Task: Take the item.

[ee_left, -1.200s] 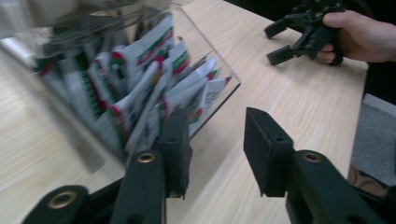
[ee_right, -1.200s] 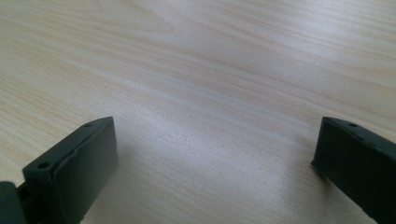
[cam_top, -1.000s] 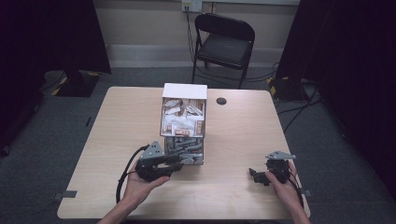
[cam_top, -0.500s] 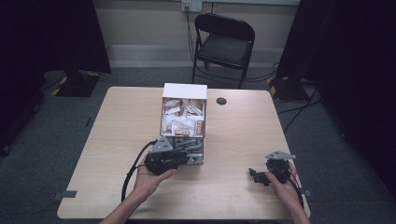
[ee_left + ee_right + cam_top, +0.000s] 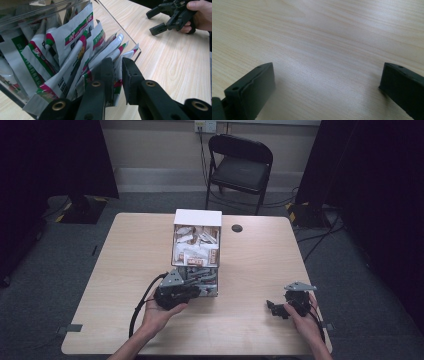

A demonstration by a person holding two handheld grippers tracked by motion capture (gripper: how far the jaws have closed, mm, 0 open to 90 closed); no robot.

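Having edged right into the clear box [image 5: 196,251], the left hand-held gripper [image 5: 117,72] has just been closing on an upright sachet [image 5: 118,65] at its near end, while the right hand-held gripper [image 5: 276,309] rests wide open, empty, well apart on the table [image 5: 260,265].

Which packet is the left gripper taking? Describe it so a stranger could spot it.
Start at the clear box of packets in the middle of the wooden table. At its near end the left gripper has just been closing on one white sachet. It is the only one between the black jaws.
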